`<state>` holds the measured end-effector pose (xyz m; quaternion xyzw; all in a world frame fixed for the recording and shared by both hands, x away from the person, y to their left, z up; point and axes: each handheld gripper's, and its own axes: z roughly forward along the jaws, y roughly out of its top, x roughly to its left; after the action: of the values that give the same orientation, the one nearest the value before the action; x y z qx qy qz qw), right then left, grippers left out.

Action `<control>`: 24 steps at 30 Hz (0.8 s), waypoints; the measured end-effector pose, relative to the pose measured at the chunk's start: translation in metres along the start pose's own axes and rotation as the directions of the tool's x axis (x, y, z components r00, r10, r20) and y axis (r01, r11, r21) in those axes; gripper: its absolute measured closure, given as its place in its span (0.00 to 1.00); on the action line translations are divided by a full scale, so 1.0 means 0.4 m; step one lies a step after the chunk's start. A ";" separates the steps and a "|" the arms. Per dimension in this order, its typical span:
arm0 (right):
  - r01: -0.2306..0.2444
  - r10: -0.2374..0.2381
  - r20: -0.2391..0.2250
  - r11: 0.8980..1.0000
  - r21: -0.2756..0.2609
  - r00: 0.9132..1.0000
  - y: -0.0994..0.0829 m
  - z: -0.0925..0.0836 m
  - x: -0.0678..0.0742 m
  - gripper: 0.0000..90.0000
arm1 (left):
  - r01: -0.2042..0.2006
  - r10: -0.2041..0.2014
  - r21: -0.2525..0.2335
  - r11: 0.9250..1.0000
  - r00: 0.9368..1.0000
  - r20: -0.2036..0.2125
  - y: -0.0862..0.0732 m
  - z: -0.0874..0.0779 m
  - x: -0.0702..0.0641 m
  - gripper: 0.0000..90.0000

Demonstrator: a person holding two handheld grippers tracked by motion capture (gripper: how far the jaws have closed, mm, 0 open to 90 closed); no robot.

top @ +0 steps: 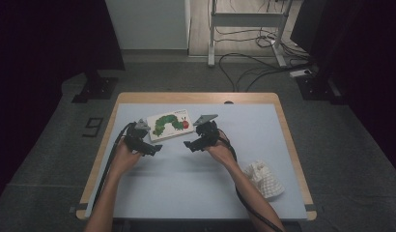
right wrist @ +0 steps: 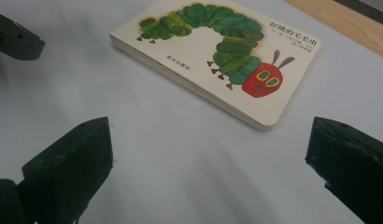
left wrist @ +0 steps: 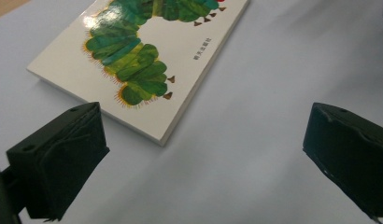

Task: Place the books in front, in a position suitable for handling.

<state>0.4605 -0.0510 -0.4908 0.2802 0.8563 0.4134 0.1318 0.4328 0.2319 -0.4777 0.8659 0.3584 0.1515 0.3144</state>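
Observation:
A white board book (top: pixel 169 125) with a green caterpillar on its cover lies flat and closed on the pale blue mat (top: pixel 244 130). My left gripper (top: pixel 150 147) hovers just left of and in front of the book, open, nothing between its jaws. In the left gripper view the book's near corner (left wrist: pixel 147 79) lies just beyond the jaws. My right gripper (top: pixel 192 145) sits just right of the book's front edge, also open and empty. In the right gripper view the book (right wrist: pixel 217 56) lies ahead with its red caterpillar head at the right.
A crumpled white cloth (top: pixel 266 179) lies at the mat's front right, by my right forearm. The wooden table edge (top: pixel 196 96) frames the mat. Beyond the table are floor cables (top: pixel 244 67) and a desk frame.

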 end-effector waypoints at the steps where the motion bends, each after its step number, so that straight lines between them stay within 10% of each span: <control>1: 0.001 -0.001 0.002 1.000 0.008 1.000 -0.001 0.008 -0.002 0.00 | 0.004 -0.004 0.000 1.000 1.000 0.005 -0.001 0.004 0.002 0.00; 24: -0.023 0.023 -0.001 0.998 0.064 1.000 -0.008 0.137 -0.052 0.00 | 0.041 -0.042 0.034 0.999 0.998 0.039 -0.032 0.097 0.016 0.00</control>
<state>0.5011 -0.0302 -0.5275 0.2938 0.8659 0.3875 0.1170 0.4495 0.2263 -0.5152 0.8662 0.3725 0.1217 0.3100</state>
